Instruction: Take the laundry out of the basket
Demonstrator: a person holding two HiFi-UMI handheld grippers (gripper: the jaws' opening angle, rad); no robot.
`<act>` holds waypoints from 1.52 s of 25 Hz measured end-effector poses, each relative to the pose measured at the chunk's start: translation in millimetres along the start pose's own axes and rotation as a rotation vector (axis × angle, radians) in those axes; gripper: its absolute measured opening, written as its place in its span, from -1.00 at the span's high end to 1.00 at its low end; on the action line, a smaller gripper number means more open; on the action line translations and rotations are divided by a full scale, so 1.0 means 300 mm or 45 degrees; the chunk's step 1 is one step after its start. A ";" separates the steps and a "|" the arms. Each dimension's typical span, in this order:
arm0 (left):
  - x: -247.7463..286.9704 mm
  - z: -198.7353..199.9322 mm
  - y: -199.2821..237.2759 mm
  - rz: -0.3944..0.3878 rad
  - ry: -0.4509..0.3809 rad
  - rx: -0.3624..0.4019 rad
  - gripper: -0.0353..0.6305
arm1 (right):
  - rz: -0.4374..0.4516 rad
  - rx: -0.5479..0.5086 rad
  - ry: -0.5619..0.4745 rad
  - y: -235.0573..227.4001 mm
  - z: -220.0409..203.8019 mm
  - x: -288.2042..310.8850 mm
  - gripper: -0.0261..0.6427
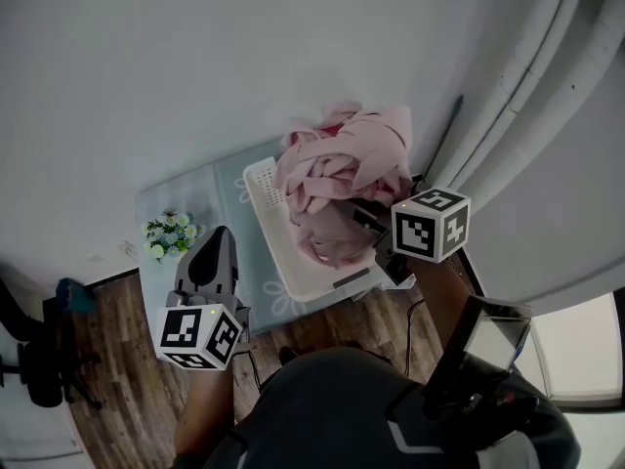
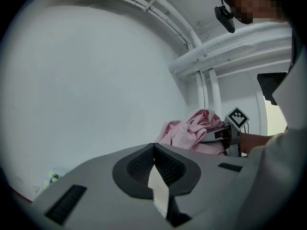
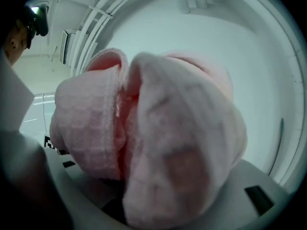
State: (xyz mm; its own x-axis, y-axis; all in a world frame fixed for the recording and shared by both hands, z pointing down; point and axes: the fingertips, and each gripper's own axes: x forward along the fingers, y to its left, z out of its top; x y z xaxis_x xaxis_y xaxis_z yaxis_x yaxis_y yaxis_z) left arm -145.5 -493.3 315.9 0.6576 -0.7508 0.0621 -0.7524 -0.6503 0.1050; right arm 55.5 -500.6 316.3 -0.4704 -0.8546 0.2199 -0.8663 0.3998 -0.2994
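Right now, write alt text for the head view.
The right gripper is shut on pink laundry heaped in a white basket on a pale floral mat. The left gripper hangs shut to the left, near a small bunch of flowers.

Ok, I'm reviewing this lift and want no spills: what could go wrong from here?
1. The right gripper is shut on a thick bunch of the pink laundry, but much of the heap lies tangled in the basket. Pulling up may drag or tip the basket, which seems to sit at the table's front edge.
2. The left gripper is shut, empty and off the basket, so nothing steadies it.
3. Trailing cloth might sweep the flowers.
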 end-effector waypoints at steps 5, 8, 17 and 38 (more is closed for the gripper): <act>0.061 0.006 -0.002 -0.099 -0.018 0.014 0.87 | -0.075 -0.020 -0.090 0.007 0.042 -0.049 0.07; 0.086 0.026 -0.029 -0.181 -0.031 0.024 0.87 | -0.138 -0.026 -0.126 0.019 0.069 -0.099 0.07; 0.193 0.042 -0.475 -0.477 -0.056 0.100 0.87 | -0.344 -0.004 -0.313 -0.087 0.080 -0.567 0.07; 0.265 0.019 -0.494 -0.520 -0.022 0.080 0.87 | -0.598 -0.022 -0.298 -0.152 0.012 -0.629 0.07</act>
State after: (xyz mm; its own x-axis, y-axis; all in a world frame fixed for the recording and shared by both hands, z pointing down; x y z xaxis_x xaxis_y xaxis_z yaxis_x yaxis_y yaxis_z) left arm 18.2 -457.3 299.7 0.9023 -0.4309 0.0112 -0.4308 -0.9006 0.0566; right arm 184.4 -358.8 285.2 0.0180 -0.9935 0.1127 -0.9785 -0.0407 -0.2022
